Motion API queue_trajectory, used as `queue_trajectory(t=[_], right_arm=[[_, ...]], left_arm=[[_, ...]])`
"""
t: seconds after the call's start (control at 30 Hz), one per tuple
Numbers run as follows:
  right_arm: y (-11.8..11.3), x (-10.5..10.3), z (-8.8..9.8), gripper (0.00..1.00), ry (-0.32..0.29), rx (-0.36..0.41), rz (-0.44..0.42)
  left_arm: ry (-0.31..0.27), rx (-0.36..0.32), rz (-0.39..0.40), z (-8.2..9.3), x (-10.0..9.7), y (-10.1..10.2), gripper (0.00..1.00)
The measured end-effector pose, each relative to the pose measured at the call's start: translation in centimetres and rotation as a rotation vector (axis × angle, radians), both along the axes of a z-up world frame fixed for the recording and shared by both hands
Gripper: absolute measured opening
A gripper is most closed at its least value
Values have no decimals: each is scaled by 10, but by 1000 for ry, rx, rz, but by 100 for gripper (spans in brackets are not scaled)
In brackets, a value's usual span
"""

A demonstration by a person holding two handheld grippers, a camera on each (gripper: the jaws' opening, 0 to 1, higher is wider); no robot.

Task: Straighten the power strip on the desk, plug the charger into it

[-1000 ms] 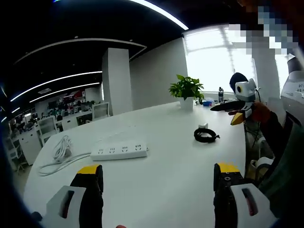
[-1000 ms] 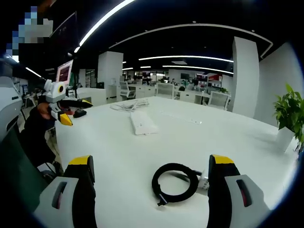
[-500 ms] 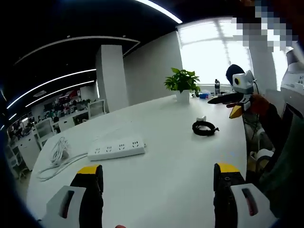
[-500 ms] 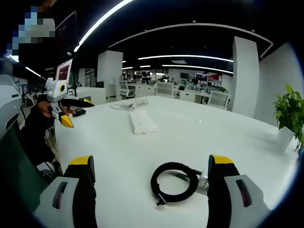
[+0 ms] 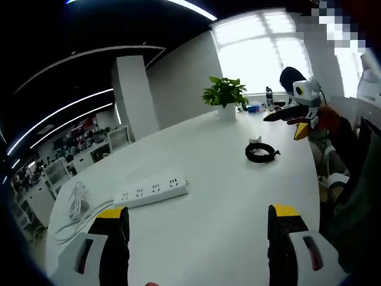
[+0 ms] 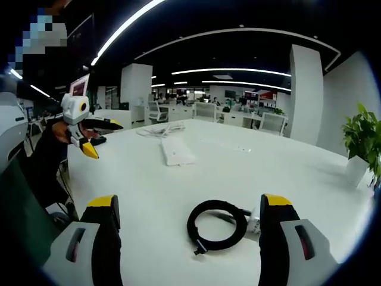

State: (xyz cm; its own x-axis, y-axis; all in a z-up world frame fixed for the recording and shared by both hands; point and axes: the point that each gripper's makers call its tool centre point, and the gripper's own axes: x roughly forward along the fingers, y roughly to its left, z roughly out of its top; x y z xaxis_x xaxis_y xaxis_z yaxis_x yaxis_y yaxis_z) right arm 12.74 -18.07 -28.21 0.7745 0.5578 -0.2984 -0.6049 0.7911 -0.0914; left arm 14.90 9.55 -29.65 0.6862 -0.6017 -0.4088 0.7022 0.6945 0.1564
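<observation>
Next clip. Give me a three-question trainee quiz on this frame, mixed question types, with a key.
1. True or false: the charger is already plugged into the power strip.
2. Which gripper has the coiled black cable lying between its jaws in its own view? A. left gripper B. right gripper
3. What stands at the far end of the desk, near the window?

Key: 1. false; 2. B; 3. a potted plant
</observation>
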Motion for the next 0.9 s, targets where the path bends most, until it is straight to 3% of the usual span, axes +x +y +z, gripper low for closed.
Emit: queue_trajectory(t=[0.2,0.9], right_arm=[[0,-1,0,97,2,11,9],[0,-2,-7,97,15,3,4]], left_arm=[[-2,59,-13,-4,6,-1,99],[12,121,-54,-9,36,-1,99]])
